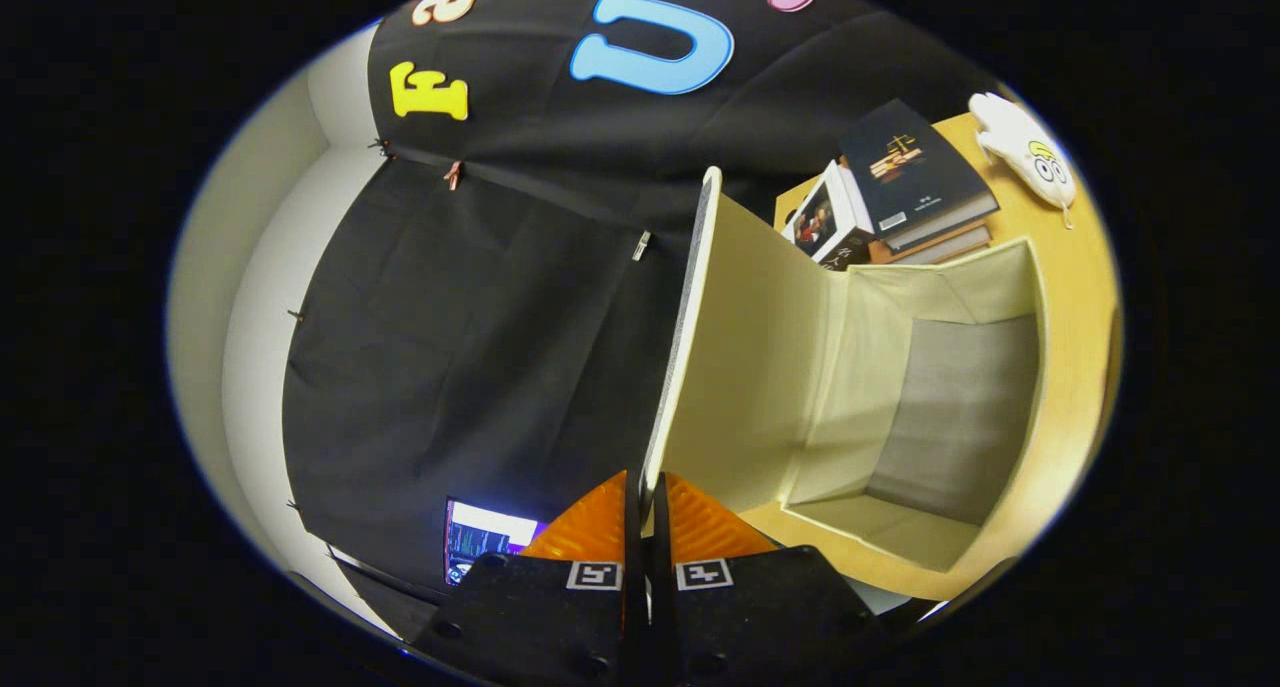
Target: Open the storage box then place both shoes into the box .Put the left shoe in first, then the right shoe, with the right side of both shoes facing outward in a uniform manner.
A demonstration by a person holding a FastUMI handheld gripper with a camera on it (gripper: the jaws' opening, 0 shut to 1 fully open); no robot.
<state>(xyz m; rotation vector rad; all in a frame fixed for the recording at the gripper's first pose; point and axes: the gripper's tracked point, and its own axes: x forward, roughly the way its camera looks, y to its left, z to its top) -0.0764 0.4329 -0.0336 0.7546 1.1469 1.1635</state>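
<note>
The storage box [950, 417] is a cream fabric box on the wooden table, and its inside with a grey bottom panel stands open to me. Its lid [740, 367] is swung up and seen nearly edge-on, running from between my fingers away toward the black cloth. My gripper [647, 492] is shut on the lid's near edge, one finger on each face of it. The view is rolled sideways.
A stack of books [900, 192] lies on the wooden table [1075, 297] beyond the box. A white plush toy [1030, 152] rests past the books. A lit screen [485, 537] glows low by the black cloth, beside my fingers.
</note>
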